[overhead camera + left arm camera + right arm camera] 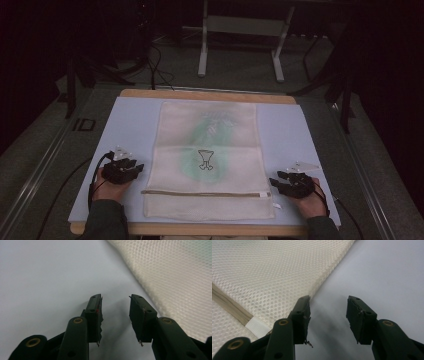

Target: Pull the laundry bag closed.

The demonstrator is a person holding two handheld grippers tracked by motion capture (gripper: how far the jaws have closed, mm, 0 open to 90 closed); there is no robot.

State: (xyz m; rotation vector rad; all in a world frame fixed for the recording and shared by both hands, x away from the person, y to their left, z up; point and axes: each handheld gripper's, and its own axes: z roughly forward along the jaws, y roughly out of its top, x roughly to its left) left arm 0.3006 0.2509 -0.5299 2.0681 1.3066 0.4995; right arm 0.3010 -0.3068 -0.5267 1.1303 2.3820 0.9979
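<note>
A cream mesh bag (207, 155) lies flat along the middle of the pale blue mat (130, 125), with a zipper (205, 193) across its near end and a greenish item showing through the mesh. My left gripper (134, 169) rests on the mat just left of the bag, jaws open and empty; in the left gripper view (115, 305) the bag's edge (175, 282) runs to the right of the jaws. My right gripper (276, 181) sits at the bag's right edge, open and empty; its view (328, 307) has the mesh bag (269, 277) beside the left jaw.
The mat covers a wooden board (210, 95) whose edges show at the far and near sides. Beyond the table stand white frame legs (202, 45) and dark cables (155, 70) on the floor. Bare mat lies on both sides of the bag.
</note>
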